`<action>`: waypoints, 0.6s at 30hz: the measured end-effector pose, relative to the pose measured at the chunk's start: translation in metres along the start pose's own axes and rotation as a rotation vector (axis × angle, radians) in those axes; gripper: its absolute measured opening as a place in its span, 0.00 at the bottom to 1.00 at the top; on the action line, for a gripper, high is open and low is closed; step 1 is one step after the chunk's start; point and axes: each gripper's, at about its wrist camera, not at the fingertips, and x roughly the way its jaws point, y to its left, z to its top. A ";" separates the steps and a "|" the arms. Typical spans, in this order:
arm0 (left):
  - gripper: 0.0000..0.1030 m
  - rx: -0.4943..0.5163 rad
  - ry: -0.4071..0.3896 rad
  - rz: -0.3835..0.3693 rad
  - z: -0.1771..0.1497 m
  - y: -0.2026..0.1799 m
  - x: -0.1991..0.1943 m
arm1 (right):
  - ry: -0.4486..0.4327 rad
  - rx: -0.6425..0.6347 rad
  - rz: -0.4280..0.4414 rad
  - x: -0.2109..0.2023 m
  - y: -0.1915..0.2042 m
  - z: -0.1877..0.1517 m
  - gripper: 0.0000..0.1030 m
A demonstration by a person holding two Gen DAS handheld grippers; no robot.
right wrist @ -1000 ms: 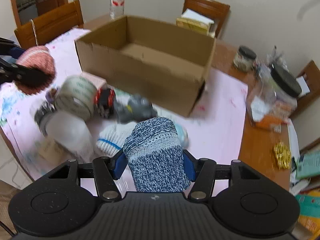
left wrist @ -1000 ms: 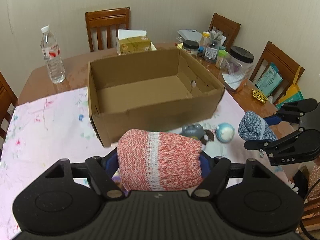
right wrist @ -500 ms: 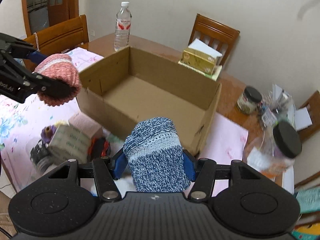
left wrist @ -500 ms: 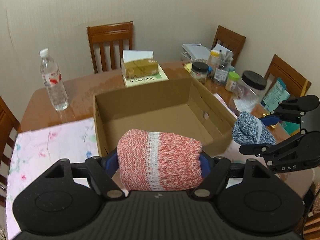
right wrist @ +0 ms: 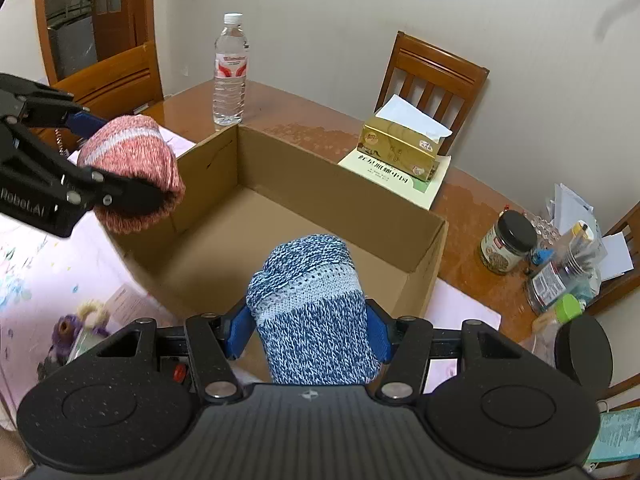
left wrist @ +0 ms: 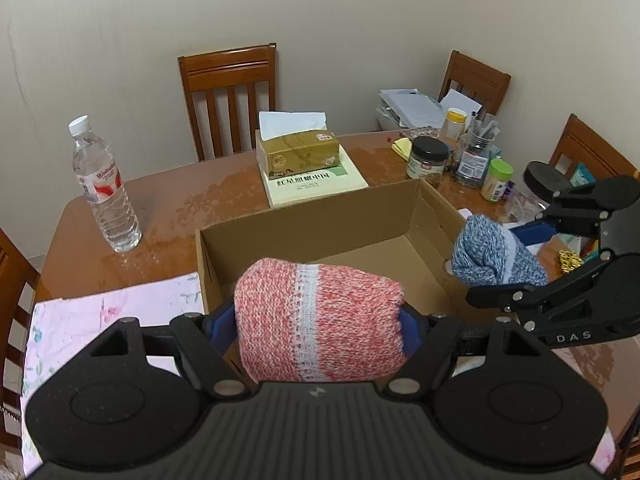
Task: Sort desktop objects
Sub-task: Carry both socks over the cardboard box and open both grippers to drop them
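two wrist fisheyes, close above, angled down (side by side), sharing the cardboard box (left wrist: 320, 236) (right wrist: 320, 208)

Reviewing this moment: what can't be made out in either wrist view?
- Near part of the cardboard box floor: left wrist view, hidden by the red knit roll.
- Purple and cream item: right wrist view, blurred, unidentifiable.
- Jar label text: too small.
- Table's near edge: both views, behind the tool bodies.
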 end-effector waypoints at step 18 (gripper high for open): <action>0.92 -0.042 0.030 -0.024 0.015 0.012 0.028 | 0.002 -0.007 -0.036 0.017 -0.009 0.020 0.81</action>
